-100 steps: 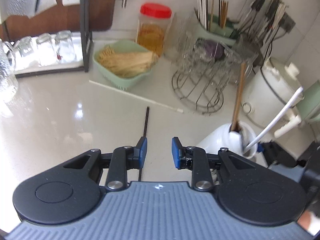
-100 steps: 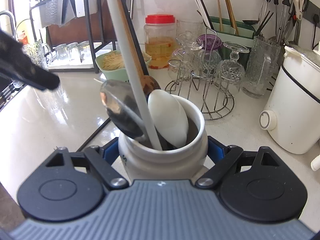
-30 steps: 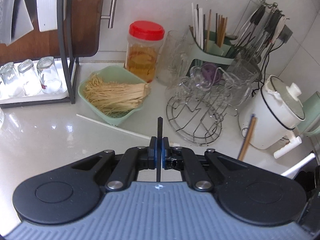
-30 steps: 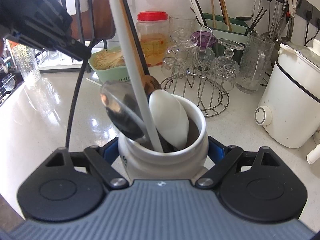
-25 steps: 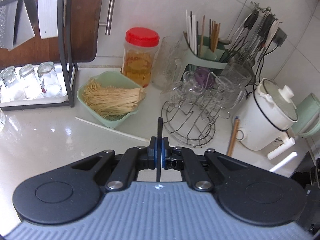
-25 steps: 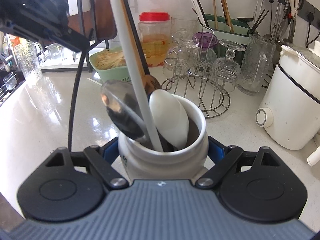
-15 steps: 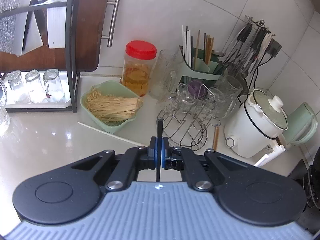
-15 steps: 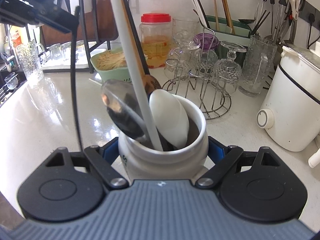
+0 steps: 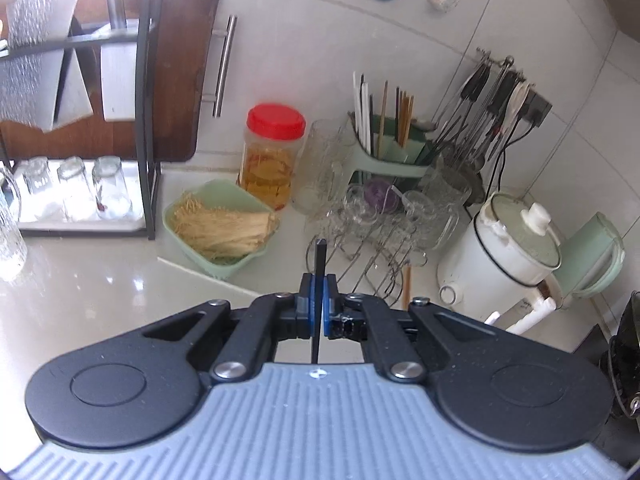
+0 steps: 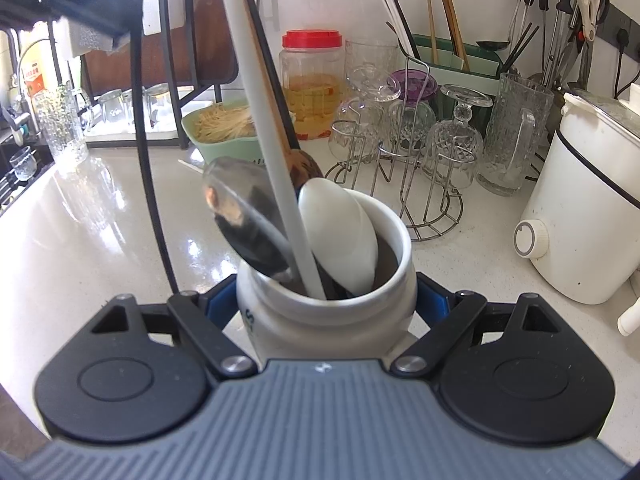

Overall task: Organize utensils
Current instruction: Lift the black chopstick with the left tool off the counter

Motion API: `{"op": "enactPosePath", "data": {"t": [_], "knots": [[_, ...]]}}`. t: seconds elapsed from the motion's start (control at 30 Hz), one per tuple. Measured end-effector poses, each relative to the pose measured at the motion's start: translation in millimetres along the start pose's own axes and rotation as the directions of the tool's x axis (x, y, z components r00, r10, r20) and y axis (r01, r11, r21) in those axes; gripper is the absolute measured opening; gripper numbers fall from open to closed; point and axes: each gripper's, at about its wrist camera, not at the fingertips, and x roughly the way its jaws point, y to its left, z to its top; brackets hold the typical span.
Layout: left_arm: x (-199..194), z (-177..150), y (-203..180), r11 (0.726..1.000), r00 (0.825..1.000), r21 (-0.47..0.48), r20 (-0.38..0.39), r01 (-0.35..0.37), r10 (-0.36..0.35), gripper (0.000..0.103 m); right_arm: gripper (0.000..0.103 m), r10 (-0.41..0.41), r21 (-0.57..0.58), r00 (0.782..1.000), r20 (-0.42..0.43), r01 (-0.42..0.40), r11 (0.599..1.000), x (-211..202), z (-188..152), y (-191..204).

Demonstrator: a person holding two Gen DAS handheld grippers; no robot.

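Observation:
My left gripper [image 9: 319,294] is shut on a thin black chopstick [image 9: 319,264], held well above the counter. In the right wrist view that gripper [image 10: 80,12] shows at the upper left, with the chopstick [image 10: 150,168] hanging down from it. My right gripper [image 10: 326,300] is shut on a white ceramic jar [image 10: 320,324], its blue pads pressed on both sides. The jar holds a metal spoon [image 10: 240,216], a white spoon [image 10: 340,236], a wooden spoon [image 10: 306,166] and a long white handle [image 10: 268,120]. One white chopstick [image 9: 208,276] lies on the counter.
A green basket of noodles [image 9: 218,232] and a red-lidded jar [image 9: 274,156] stand at the back. A wire rack of upturned glasses [image 10: 400,152], a green chopstick holder [image 9: 384,152], hanging utensils [image 9: 488,100] and a white cooker [image 10: 580,208] fill the right side.
My left gripper has risen with the black chopstick, and more of the wall shows in its view. The right gripper and its jar have stayed put.

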Motion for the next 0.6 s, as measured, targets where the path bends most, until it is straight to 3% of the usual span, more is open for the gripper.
{"op": "enactPosePath", "data": {"t": [0.3,0.6], "knots": [[-40.4,26.9,-12.9,0.999,0.995,0.026,0.095,0.026,-0.028,0.004,0.091,0.003,-0.003,1.0,0.005,-0.003,1.0,-0.3,-0.6,0.0],[-79.6,65.2,-36.4,0.994,0.976,0.077,0.195,0.079,-0.093,0.004,0.091,0.007,-0.004,1.0,0.008,-0.007,1.0,2.4,1.1,0.1]]}}
